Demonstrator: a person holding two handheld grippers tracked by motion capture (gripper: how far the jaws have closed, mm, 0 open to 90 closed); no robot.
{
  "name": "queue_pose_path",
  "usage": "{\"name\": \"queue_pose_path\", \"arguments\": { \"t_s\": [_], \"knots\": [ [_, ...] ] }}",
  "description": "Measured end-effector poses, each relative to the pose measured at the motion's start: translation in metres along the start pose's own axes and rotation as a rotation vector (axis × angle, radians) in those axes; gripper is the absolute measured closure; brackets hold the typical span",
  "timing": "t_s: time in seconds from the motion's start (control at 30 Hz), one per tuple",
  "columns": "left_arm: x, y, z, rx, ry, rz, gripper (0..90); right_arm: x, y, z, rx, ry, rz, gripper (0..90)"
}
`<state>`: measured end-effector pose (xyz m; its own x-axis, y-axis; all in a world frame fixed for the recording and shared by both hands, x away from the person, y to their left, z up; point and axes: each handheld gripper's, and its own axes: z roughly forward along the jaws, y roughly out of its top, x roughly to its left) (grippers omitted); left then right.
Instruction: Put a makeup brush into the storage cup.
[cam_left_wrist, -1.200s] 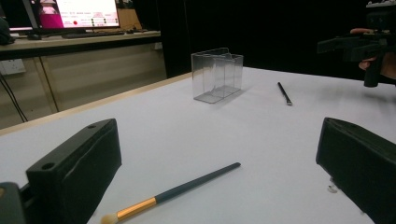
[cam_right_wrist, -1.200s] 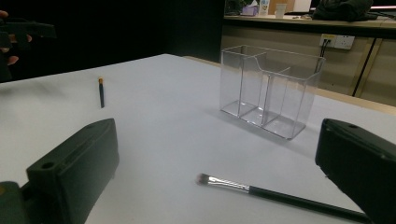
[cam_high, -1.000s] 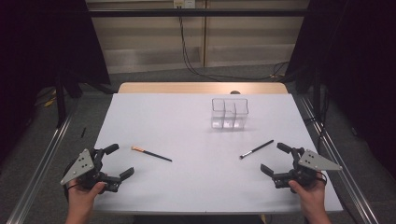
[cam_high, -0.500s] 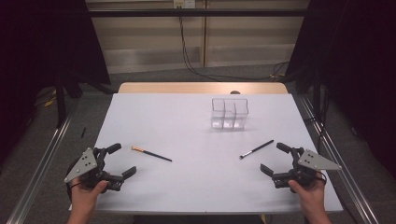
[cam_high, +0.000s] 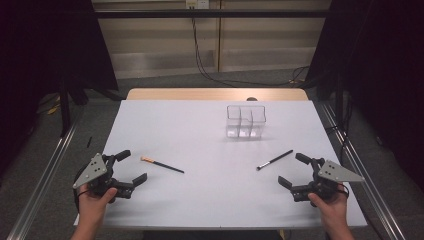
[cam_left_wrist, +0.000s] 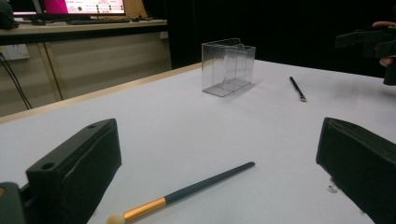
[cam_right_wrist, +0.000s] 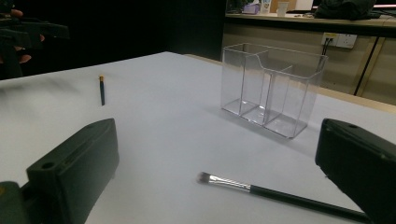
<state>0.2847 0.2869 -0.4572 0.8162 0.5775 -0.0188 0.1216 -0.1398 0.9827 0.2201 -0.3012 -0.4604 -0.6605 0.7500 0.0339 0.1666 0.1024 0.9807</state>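
1. Both grippers sit at the near edge of the desk, one at each corner. The left gripper has its fingers spread wide with nothing between them. Same for the right gripper, fingers apart and empty.

2. The bit my next move hangs on: the gold-ferrule brush lies just ahead of my left fingers and a little inboard. Its pale tip points at the left gripper and its dark handle runs away toward mid-desk. In the left gripper view it lies across the gap between the fingers, slanted rather than square to them. I'd guess a slight wrist turn is needed before closing.

3. The silver-ferrule brush mirrors that. It's just ahead of my right fingers, bristles toward mid-desk, handle end nearest the right gripper. In the right gripper view its handle runs down under the right-hand finger.

4. So each hand is clearly nearer its own brush. No reason to cross over, I reckon.

5. The clear organizer stands upright toward the far side, well apart from both brushes and right of centre, so nearer my right hand.

6. Count: two brushes, one organizer with three compartments (all look empty), two grippers.
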Motion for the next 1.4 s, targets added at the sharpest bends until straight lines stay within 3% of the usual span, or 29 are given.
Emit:
{"name": "queue_pose_path", "arguments": {
  "t_s": [1.4],
  "knots": [
    [0.021, 0.012, 0.057, 0.023, -0.028, 0.023, 0.0, 0.001, 0.000, 0.002, 0.001, 0.013, -0.008, 0.0]
  ]
}}
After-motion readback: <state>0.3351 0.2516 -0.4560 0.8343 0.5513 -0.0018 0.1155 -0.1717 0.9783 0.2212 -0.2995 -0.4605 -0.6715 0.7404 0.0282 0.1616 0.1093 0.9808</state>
